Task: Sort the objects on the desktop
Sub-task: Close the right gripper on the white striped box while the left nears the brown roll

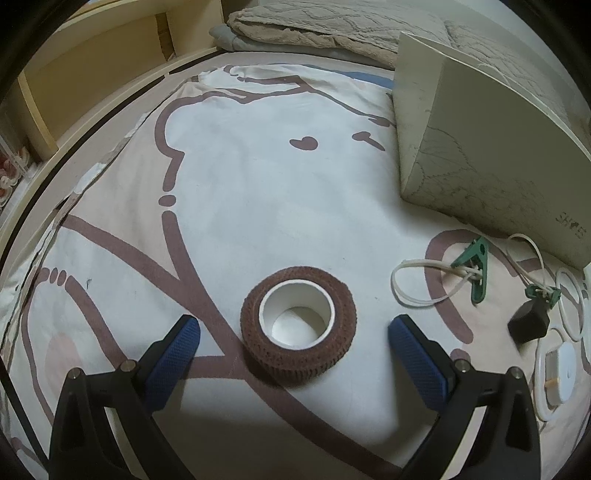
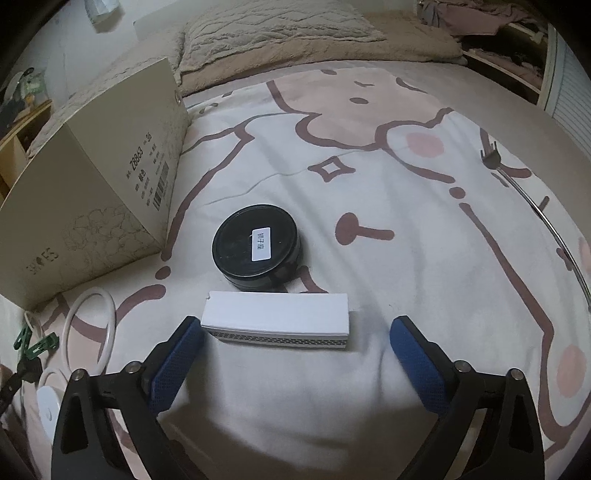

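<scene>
A brown roll of wrap tape [image 1: 295, 363] with a white core lies flat on the cartoon-print bedsheet [image 1: 258, 184]. My left gripper [image 1: 294, 321] is open, with a blue pad on either side of the roll and a gap to each. In the right wrist view a long white box [image 2: 277, 314] lies crosswise in front of a black round tin [image 2: 256, 245] with a white label. My right gripper [image 2: 295, 321] is open around the box. Its left fingertip [image 2: 184, 339] is close to the box's left end and the right pad stands well clear.
A beige shoe box [image 1: 480, 147] [image 2: 85, 184] stands between the two work areas. Beside it lie a green clip [image 1: 476, 266], a small black block [image 1: 526, 321], and a white cable with a round charger [image 1: 561, 369]. A metal fork [image 2: 491, 158] lies far right. Folded blankets [image 2: 280, 33] are at the back.
</scene>
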A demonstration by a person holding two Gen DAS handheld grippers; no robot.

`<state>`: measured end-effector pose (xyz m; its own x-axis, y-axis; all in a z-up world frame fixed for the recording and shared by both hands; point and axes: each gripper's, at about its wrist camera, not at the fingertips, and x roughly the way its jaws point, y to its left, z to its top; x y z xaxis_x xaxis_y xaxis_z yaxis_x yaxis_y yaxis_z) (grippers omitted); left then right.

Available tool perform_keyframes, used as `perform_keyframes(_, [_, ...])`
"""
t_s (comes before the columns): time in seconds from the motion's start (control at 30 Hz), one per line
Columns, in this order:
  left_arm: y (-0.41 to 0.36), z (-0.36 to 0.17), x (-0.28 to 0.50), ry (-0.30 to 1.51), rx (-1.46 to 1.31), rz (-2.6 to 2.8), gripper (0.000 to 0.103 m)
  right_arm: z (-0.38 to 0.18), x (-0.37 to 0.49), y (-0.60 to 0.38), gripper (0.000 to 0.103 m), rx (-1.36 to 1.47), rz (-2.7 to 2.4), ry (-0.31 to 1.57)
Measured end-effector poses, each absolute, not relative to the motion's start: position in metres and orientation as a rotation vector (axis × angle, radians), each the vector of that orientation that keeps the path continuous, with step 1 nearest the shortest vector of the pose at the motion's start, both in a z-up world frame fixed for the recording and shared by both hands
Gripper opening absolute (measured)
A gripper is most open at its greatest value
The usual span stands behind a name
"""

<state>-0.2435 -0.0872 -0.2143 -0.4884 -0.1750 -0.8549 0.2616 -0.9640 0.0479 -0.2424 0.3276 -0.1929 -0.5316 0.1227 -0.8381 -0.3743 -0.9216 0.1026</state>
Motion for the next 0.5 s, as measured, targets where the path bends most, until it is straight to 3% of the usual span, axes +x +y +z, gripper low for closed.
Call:
perform_keyframes(0.17, [-0.083, -0.213, -0.241, 0.118, 1.431, -2.504, 0.103, -0.191, -0.238, 0.326, 0.089, -1.308, 2.476, 0.389])
perform_keyframes(0.5, [-0.075, -0.207, -0.238, 0.143, 1.435, -2.522, 0.086, -0.192, -0.235, 0.327, 0.088, -1.298, 2.479, 0.369])
